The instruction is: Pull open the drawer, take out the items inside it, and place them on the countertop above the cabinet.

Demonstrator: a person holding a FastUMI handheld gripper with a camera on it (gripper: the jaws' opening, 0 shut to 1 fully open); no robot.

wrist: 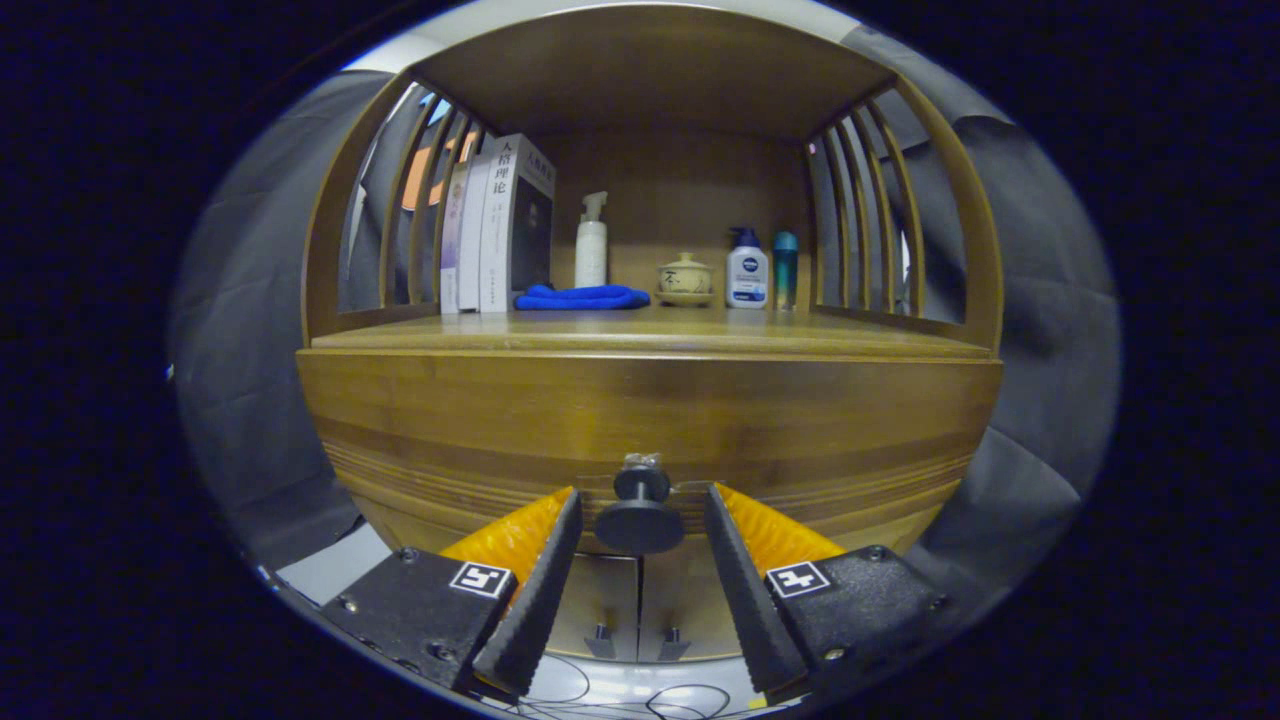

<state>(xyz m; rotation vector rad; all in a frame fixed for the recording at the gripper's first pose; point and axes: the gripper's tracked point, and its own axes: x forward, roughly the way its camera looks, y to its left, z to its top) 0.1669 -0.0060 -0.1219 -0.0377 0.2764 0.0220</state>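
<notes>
A wooden cabinet fills the view, its closed drawer front point(650, 420) spanning the width below the countertop point(650, 335). A dark round knob point(640, 515) sticks out of the drawer's lower middle. My gripper point(642, 500) is open, its fingers standing on either side of the knob with a gap to each; neither pad touches it. The drawer's contents are hidden.
On the countertop stand several books point(495, 230), a white pump bottle point(591, 245), a blue cloth point(582, 297), a small lidded pot point(685, 277), a white bottle point(747, 272) and a teal bottle point(785, 268). Slatted sides and a top board enclose the shelf. Lower cabinet doors point(640, 600) sit beneath.
</notes>
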